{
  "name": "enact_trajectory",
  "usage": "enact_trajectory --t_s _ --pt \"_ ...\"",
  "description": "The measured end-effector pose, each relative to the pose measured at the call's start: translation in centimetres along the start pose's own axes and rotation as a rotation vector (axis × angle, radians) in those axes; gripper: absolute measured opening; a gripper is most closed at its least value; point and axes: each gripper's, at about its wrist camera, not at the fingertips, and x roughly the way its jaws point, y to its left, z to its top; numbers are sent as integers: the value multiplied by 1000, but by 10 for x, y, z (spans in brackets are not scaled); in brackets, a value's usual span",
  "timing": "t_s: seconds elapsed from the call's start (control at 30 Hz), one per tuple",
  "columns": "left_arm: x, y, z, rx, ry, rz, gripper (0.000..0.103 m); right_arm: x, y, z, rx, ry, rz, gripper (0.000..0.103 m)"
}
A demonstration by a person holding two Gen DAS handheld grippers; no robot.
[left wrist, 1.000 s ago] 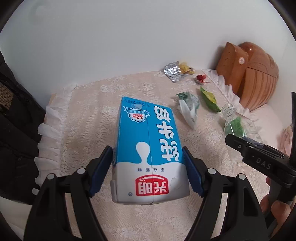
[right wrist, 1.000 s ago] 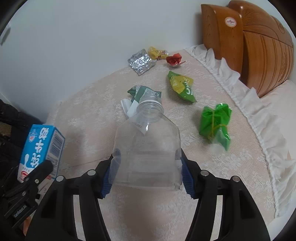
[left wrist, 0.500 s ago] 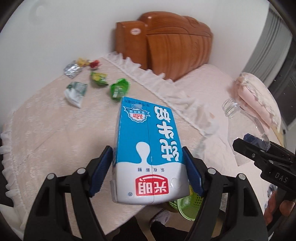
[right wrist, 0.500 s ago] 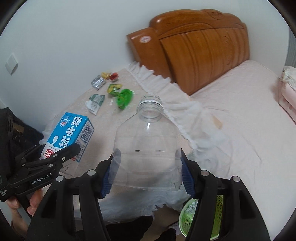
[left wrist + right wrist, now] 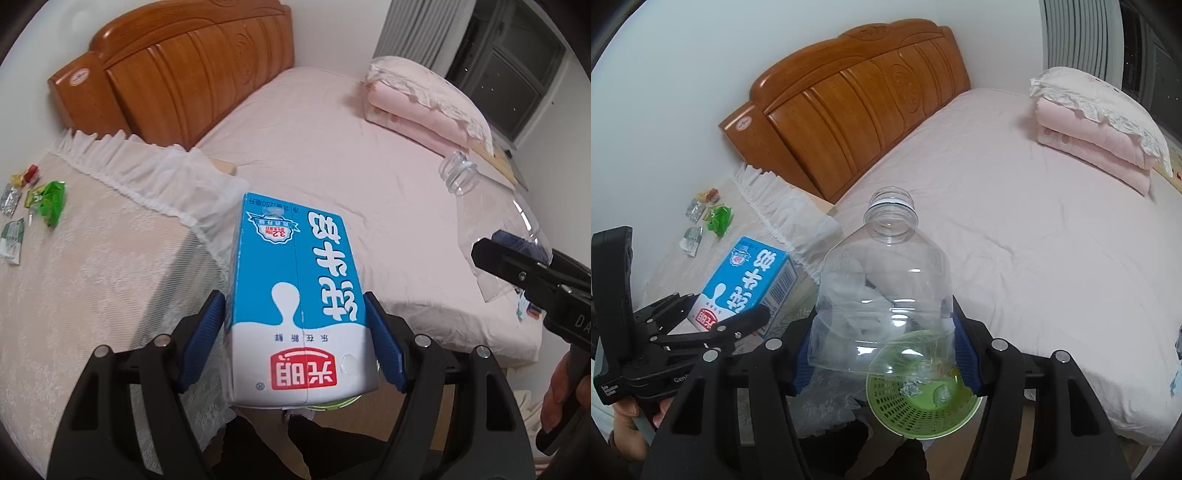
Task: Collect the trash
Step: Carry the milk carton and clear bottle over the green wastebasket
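Both tools have swung off the desk (image 5: 92,280) toward the green basket (image 5: 919,410), left tool (image 5: 295,343) clamping the milk carton (image 5: 295,295), right tool (image 5: 882,350) clamping the clear bottle (image 5: 882,291), so dumping looks next.

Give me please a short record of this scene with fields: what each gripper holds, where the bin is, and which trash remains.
left gripper: shut on the blue-and-white milk carton
right gripper: shut on the clear plastic bottle, uncapped
bin: green perforated basket on the floor, below the bottle, some scraps already inside
trash remaining: green wrapper, foil wrapper and other small wrappers on the lace-covered bedside surface
background: bed with pink sheet, wooden headboard
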Motion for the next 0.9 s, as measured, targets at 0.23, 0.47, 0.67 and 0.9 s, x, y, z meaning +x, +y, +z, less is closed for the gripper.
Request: enact_trajectory --t_s 0.23,0.47,0.67,0.9 --pt "37 -37 -9 77 80 -22 72 -5 -41 -16 46 27 -23 62" --pt "71 -46 -18 104 147 -21 72 7 -57 -28 59 66 -29 62" --pt "133 -46 -41 116 266 -13 72 24 -63 -44 65 123 -28 62" --pt "198 -47 -69 134 356 -11 72 45 -68 -61 72 188 -32 62"
